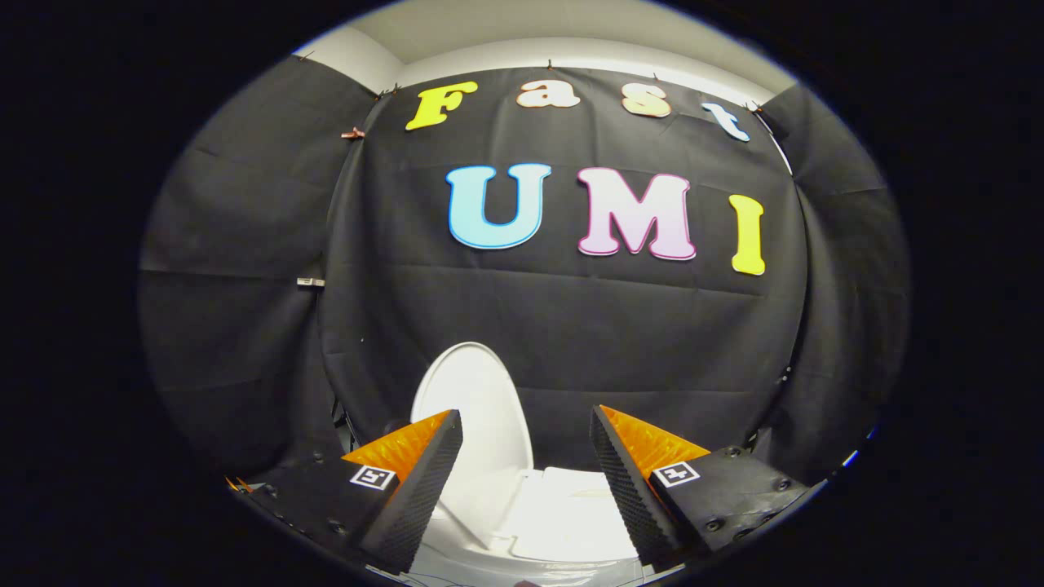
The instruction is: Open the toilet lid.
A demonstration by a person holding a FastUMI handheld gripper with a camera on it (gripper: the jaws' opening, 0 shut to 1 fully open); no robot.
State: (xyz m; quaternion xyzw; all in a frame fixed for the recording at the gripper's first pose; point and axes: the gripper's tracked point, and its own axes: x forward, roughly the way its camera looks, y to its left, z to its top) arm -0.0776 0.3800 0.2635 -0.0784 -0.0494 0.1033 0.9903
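Ribbed, grippy-looking pads line the inner faces of the tongs (526,456), whose two fingers stand wide apart with nothing between them; they grip nothing and touch nothing. Each finger carries a small square black-and-white marker tag (373,477) on its upper side, and dark bolted mounts sit behind both.

Through the gap between the fingers, and just beyond them, lies the glossy white ceramic toilet (563,522), its pale top surfaces bright under the light so that details of the seat and bowl wash out. The smooth white oval plastic toilet lid (477,408) stands raised, roughly upright, rising behind the left finger and partly hidden by that finger's tip. It leans back toward the wall, though whether it touches the cloth cannot be told.

Behind the toilet hangs the black cloth wall (571,326), creased in long horizontal folds and pinned along its top edge by small clips (353,133). More black cloth panels close in the booth on either side. Above the cloth, a strip of plain pale wall and ceiling (571,33) shows, evenly lit.
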